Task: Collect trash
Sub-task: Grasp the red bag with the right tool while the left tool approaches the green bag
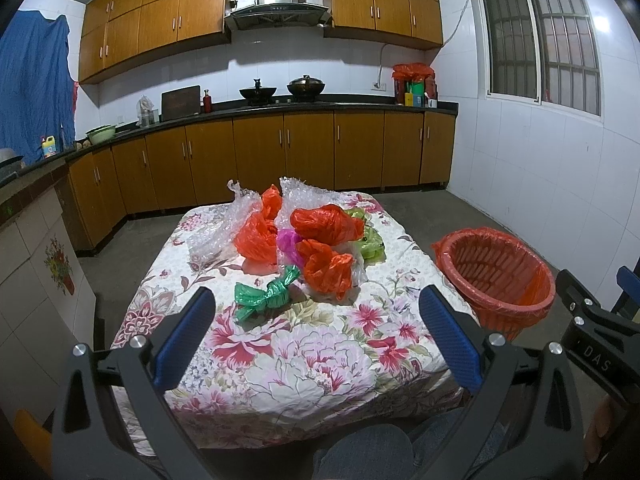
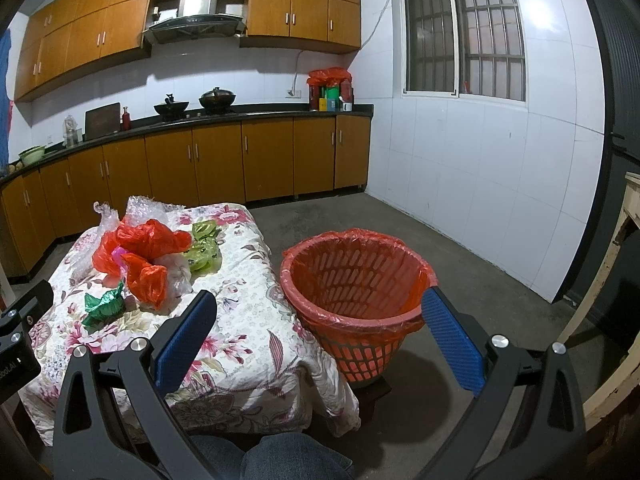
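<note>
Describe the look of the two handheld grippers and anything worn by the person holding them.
Both the left gripper and right gripper have black angular frames with silver bolts and two blue textured finger pads. White lettering marks each body. The person wears blue jeans.

Far across my kitchen, two woks (image 1: 280,90) sit under the range hood (image 1: 277,10), beside perhaps a chopping board (image 1: 181,103).

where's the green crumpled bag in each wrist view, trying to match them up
Left wrist: the green crumpled bag lies centre frame on the floral cloth, just ahead of the open left gripper.
Right wrist: same bag sits at lower left, left of the open right gripper.
Shared landmark: the red lined basket, right of the table in both.
</note>
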{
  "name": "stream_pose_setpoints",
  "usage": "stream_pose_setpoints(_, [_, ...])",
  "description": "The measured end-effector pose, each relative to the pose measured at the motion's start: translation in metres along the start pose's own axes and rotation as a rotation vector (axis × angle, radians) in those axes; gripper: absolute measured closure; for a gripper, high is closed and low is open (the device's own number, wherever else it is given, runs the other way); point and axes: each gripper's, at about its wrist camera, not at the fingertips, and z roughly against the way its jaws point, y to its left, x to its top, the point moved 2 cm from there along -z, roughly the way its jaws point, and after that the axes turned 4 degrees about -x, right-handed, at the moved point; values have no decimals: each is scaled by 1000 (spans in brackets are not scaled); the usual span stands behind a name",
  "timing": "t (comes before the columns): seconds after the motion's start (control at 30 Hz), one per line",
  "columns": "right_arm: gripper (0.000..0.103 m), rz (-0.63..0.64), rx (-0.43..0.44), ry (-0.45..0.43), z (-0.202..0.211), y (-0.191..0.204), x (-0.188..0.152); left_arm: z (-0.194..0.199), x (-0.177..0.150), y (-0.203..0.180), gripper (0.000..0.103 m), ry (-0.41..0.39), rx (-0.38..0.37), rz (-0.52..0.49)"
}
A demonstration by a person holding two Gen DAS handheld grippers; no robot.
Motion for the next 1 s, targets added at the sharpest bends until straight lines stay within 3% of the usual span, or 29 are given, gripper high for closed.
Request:
stream_pose_setpoints(0.23, [2,3,-2,2,0,1,-1,-2,-6,2,4,7,14,6])
stream_pose_setpoints(0.5, [2,10,16,37,-20,7,-5,-26,-18,50,4,51,92,94])
stream_pose_setpoints(0.77, [2,45,120,93,-39,36,-5,-43,-27,105,4,114,165,187])
stream_pose_setpoints(1.0, [4,127,288,87,-67,105,7,-59,-30,145,4,125,249,228])
